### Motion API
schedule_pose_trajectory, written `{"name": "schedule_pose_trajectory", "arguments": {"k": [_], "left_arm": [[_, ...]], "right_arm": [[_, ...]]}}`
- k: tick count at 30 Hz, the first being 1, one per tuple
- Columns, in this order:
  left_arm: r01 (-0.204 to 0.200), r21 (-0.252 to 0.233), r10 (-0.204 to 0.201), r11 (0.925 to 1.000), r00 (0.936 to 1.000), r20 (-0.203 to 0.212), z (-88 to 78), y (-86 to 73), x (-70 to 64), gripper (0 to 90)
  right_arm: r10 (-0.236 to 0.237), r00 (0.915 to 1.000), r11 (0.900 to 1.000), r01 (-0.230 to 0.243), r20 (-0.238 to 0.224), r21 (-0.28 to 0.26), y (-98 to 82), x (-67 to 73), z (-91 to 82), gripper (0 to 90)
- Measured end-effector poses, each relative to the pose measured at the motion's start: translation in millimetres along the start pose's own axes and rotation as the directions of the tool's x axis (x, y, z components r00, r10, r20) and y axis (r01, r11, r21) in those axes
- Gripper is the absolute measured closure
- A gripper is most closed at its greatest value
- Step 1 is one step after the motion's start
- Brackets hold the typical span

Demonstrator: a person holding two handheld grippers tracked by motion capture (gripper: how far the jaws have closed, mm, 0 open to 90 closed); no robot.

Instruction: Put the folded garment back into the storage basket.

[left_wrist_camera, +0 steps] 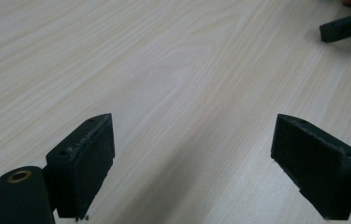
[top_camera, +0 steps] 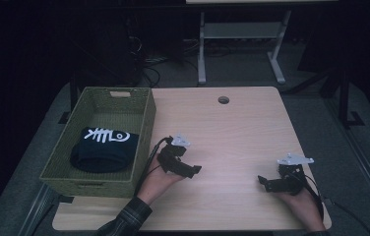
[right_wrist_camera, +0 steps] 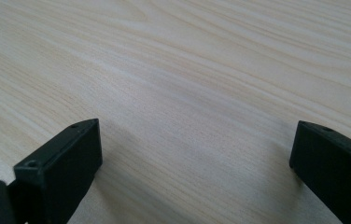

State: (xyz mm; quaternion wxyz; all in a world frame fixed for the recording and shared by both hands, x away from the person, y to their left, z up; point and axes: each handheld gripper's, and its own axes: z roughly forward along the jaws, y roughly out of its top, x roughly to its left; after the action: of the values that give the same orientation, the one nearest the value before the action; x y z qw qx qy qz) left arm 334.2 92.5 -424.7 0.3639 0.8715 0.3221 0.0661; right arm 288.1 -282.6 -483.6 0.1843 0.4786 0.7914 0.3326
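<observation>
Folded dark garment (top_camera: 103,150) with white fishbone print inside green basket (top_camera: 143,132)

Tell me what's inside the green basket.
The basket holds a folded dark garment with a white fishbone print. Whatever lies beneath it, or behind the near wall, is hidden.

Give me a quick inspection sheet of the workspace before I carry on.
Surface: light wood table, cable hole near far edge.
Job's things: woven basket on table's left side; folded dark garment with white fishbone print inside it.
Clutter: nothing seen.
Grippers: left hand-held gripper open, nothing between jaws; right hand-held gripper open, nothing between jaws.
Cables: one trails from each gripper; loose cables on floor behind.
Surroundings: dark room, white desk frame beyond.
</observation>
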Motion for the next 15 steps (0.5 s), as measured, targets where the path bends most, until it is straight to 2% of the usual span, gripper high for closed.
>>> {"name": "schedule_pose_trajectory", "arguments": {"k": [9,15], "left_arm": [[-0.002,-0.011,0.002,0.9999,0.9999,-0.016,13.2,-16.6,3.3,13.1],[-0.028,-0.007,0.027,0.9996,0.9986,-0.046,21.6,-22.7,1.5,13.1]], "right_arm": [[0.000,1.0000,1.000,0.000,0.000,0.000,0.0,0.0,0.0,2.0],[-0.001,1.0000,1.000,0.001,0.000,0.000,-0.1,-0.1,0.0,1.9]]}}
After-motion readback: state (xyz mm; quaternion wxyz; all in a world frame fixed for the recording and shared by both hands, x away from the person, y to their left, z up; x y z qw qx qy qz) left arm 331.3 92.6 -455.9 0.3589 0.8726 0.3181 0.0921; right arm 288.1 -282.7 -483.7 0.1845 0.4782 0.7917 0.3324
